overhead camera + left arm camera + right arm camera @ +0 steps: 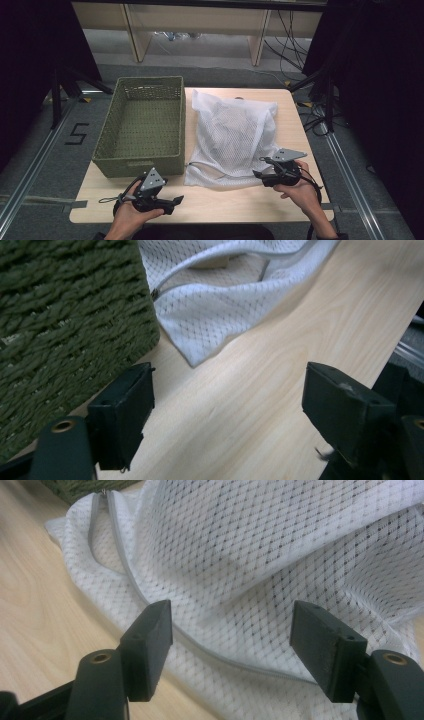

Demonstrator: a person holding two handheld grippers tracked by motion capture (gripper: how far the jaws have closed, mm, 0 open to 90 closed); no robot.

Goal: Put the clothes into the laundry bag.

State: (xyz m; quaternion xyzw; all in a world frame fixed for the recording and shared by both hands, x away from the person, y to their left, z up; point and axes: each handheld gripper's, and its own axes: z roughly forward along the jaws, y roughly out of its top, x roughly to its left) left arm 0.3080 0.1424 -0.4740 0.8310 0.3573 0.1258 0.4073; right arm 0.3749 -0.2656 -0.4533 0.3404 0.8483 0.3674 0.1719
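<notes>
A white mesh laundry bag [232, 140] lies flat on the right half of the wooden table [225, 202], its zip edge toward the near side. My left gripper [176, 200] hovers near the front edge, pointing right, open over bare wood [225, 410]; the bag's corner [200, 325] lies just ahead of it. My right gripper [256, 174] points left at the bag's near right edge. Its jaws stand open [230, 630] just above the mesh [260, 545] and the grey zip, with no cloth pinched between them.
A green woven basket [142, 125] stands on the left half of the table, right beside the bag, and its wall [65, 315] is close to my left jaw. Shelving legs and cables sit on the floor beyond the table.
</notes>
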